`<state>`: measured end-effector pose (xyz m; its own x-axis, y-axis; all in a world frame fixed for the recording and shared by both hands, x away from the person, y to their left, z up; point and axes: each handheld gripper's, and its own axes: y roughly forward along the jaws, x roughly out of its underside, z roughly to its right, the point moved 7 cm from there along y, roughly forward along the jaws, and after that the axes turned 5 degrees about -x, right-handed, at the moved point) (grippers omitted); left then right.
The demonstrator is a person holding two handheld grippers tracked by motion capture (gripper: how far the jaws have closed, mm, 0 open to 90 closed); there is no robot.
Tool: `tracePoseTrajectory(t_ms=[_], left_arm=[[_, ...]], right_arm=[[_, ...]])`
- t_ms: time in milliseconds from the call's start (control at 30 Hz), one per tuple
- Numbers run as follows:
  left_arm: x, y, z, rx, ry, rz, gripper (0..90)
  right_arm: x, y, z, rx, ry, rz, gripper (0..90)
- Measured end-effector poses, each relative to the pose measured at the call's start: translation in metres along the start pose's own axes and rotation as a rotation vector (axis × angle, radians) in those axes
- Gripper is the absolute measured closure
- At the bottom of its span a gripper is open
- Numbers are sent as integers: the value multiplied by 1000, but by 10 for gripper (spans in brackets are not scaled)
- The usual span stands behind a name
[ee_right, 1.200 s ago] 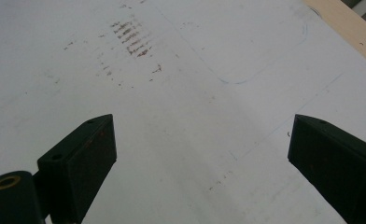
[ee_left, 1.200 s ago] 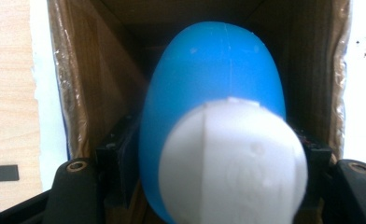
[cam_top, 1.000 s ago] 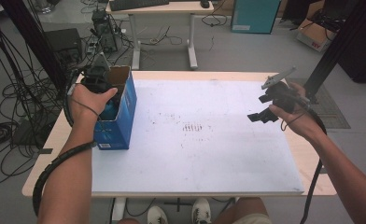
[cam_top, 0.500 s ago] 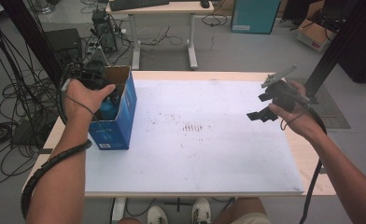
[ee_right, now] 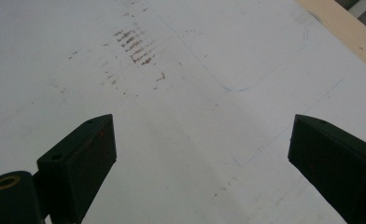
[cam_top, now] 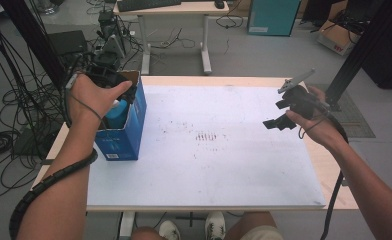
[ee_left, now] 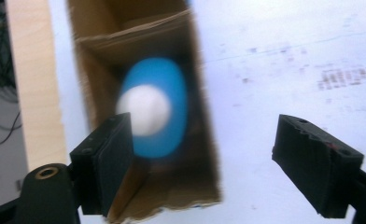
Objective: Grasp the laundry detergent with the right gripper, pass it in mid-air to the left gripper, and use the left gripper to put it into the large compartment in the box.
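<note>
A person stands at a wooden counter (cam_top: 336, 170) covered by a white sheet (cam_top: 219, 150) marked with small dark smudges near its middle. At the left end of the sheet stands an open blue cardboard box (cam_top: 126, 127), brown inside. A blue bottle with a white cap (ee_left: 155, 109) stands in it; it appears blurred in the left gripper view, seen from above with the cap toward the camera.

The left hand (cam_top: 94, 95) holds the left gripper (ee_left: 204, 158) above the far end of the box, pointing down into it. Its jaws stand wide apart and hold nothing: one is over the box opening just beside the bottle's cap, the other over the white sheet outside the box wall. Whether any jaw touches the bottle cannot be told.

The right hand (cam_top: 316, 125) holds the right gripper (ee_right: 202, 163) up in the air over the right side of the sheet, well apart from the box. Its jaws are also spread wide and empty, aimed at the bare smudged sheet, with the counter's wooden edge at the upper right corner of the right gripper view.
</note>
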<state>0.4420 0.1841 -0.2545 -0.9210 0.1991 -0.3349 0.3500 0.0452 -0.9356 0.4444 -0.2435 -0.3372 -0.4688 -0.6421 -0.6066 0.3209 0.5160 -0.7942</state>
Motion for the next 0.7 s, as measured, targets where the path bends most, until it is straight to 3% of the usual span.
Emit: tracePoseTrajectory(t_ms=[467,700], left_arm=[[-16,8,96,119,210,3,119],[-12,14,124,117,296,-15,112]], right_arm=[[-3,2,12,23,29,-40,76],[-6,1,26,33,39,-57,76]])
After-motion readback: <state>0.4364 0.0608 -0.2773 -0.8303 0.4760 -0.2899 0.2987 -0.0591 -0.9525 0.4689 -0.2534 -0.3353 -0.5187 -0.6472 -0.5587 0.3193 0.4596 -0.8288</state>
